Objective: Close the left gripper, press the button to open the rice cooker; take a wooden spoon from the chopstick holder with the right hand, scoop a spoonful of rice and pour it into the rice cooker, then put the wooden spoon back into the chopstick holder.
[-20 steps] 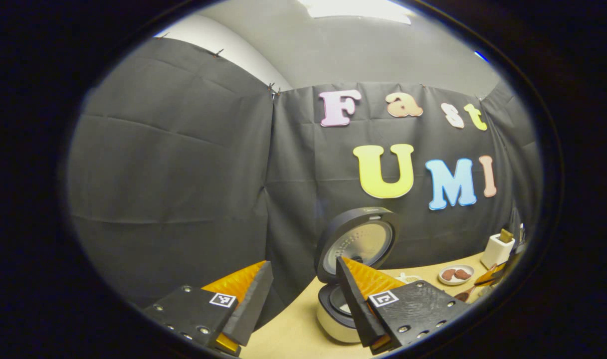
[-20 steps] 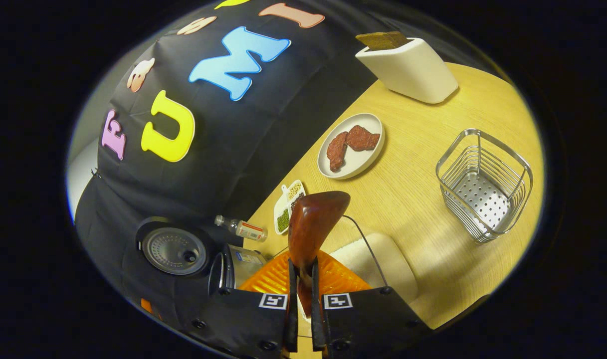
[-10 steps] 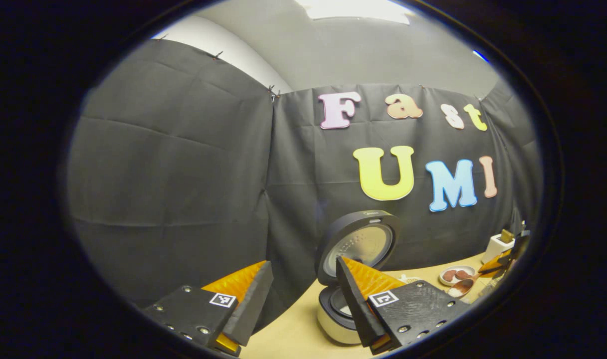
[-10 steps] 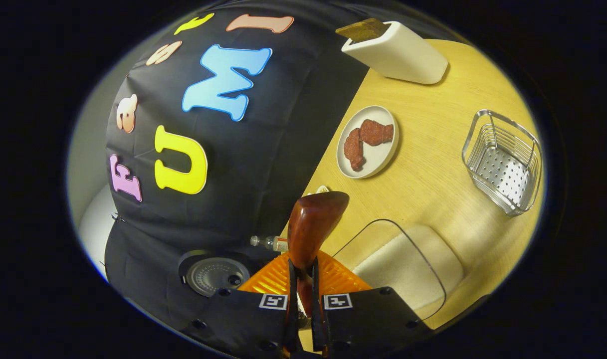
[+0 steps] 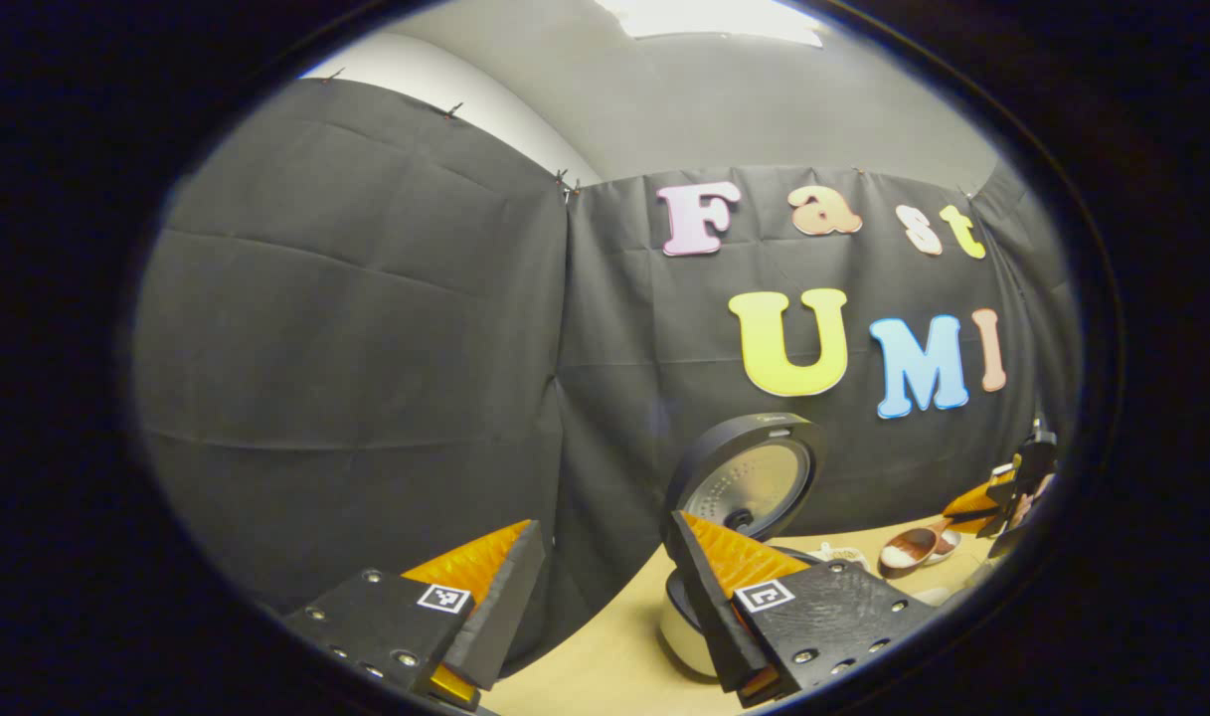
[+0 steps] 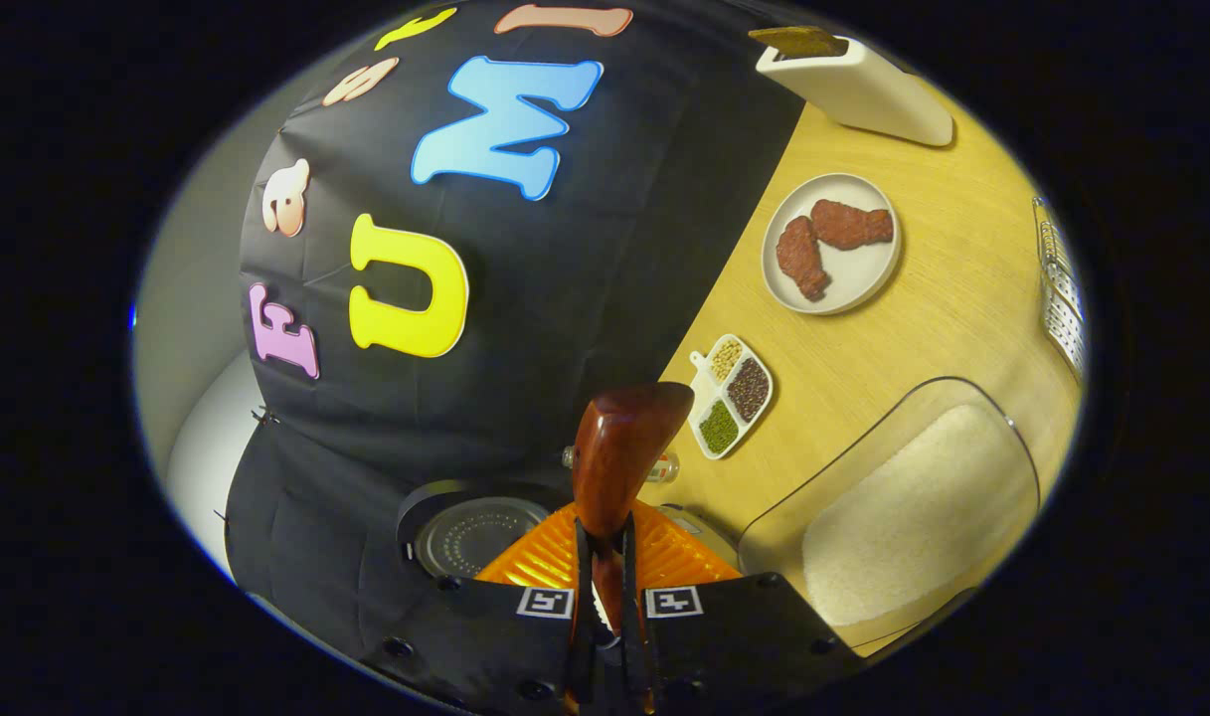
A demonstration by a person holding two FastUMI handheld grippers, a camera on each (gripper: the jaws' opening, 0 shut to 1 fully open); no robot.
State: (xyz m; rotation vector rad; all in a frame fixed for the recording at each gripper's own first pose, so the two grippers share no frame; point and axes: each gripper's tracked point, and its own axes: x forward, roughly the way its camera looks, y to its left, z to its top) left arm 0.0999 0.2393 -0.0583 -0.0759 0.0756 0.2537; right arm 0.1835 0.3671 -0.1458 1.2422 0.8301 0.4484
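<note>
Glossy wooden spoon (image 6: pixel 619 452), matt table (image 6: pixel 863 348)

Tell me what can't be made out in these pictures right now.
- Rice cooker pot: left gripper view, its own finger covers it.
- Wooden spoon bowl: right gripper view faces its back, so any rice load is hidden.
- Wire basket: right gripper view, cut off at the edge.
- Small bottle: right gripper view, behind the spoon.

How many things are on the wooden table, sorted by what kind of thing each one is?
Appliances: 1, black-lidded rice cooker, open
Dishes with food: 2, round white plate of brown pieces, small white divided tray of beans
Containers: 3, clear bin of white rice, white holder, wire basket
Bottles: 1, small clear bottle
Total: 7
</note>
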